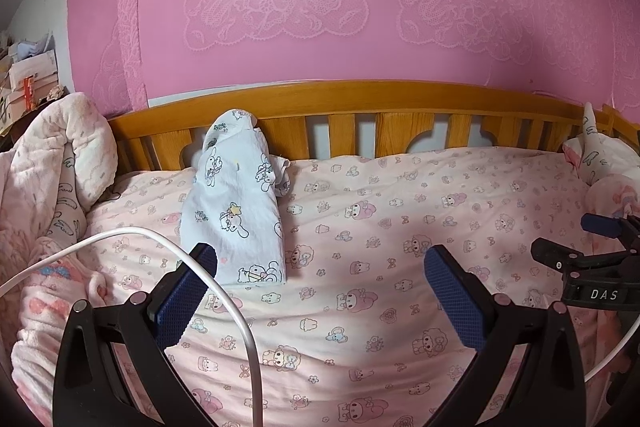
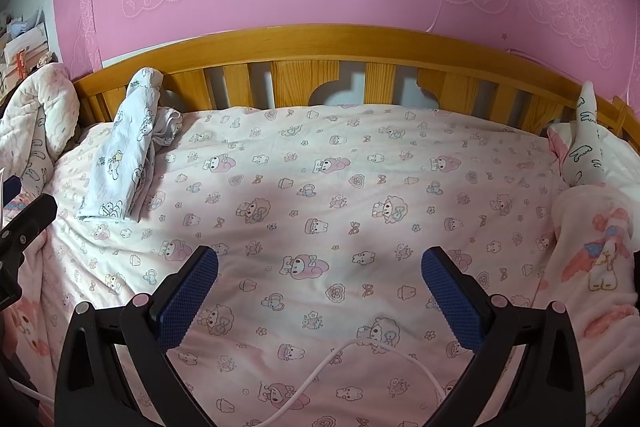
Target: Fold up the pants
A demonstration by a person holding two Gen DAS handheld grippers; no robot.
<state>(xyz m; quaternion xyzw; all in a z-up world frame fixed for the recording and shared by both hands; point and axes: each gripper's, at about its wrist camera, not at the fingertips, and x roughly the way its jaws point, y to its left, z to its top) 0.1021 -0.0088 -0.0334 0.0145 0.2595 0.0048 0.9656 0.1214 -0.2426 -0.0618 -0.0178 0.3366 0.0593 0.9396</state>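
Nearest in each wrist view are the blue-padded fingers themselves, spread wide with nothing between them. The left gripper (image 1: 320, 291) hangs empty over the pink cartoon-print quilt (image 1: 380, 307), a white cable (image 1: 244, 323) looping across its left finger; the right gripper (image 2: 320, 287) is likewise parted and empty, with its own cable lying on the quilt just ahead of it.

Beyond the left gripper's left fingertip — just ahead and slightly to the left — lie the pale blue printed pants (image 1: 236, 211), already gathered into a narrow, long bundle. The near end is flat on the quilt; the far end rides up against the wooden bed rail (image 1: 360, 95). From the right gripper the pants (image 2: 120, 163) sit well off to the left and farther away.

The garment looks folded lengthwise at least, so the step in hand is probably either the last cross fold or a release after finishing — I can't tell which. If a fold remains, the next move calls for the left gripper to reach forward, close on the raised far end and bring it toward the near hem, while the right travels left to steady the bundle.
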